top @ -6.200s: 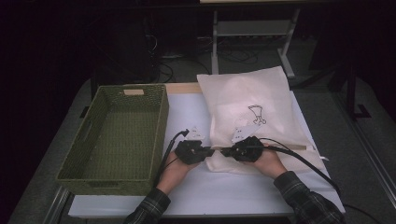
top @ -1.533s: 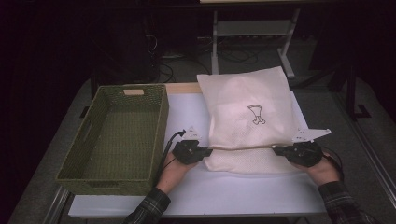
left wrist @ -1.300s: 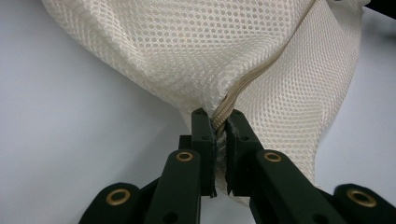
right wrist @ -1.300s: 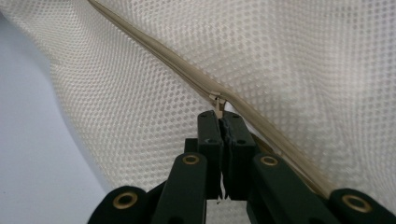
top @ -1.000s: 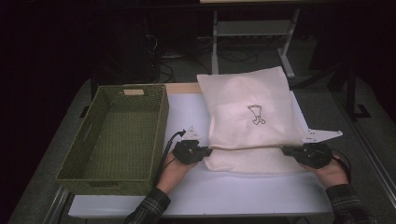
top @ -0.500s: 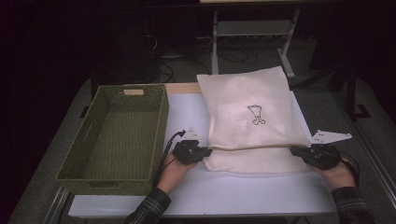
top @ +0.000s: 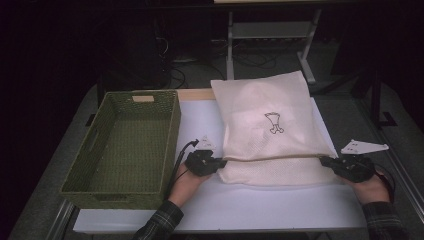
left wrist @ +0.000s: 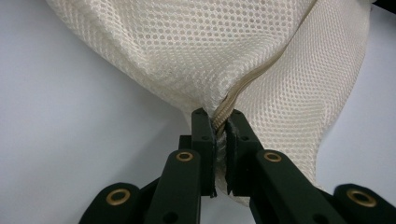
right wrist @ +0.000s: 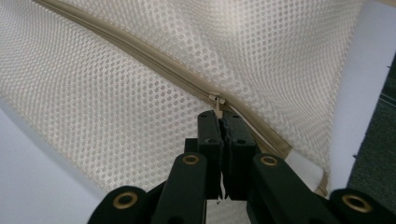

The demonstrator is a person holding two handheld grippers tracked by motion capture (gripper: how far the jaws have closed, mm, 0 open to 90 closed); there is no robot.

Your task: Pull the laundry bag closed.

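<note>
Lying flat, the cream mesh bag [top: 272,125] has its zipper end clenched by left gripper [left wrist: 220,128], zipper pull [right wrist: 217,103] by right gripper [right wrist: 221,122].

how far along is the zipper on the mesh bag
Nearly done: the zipper pull sits close to the right end of the mesh bag, with closed zipper behind it. In hand: the left gripper pinches the bag's left zipper end, the right gripper the pull. Left: the last short stretch. The wicker basket is empty.
</note>
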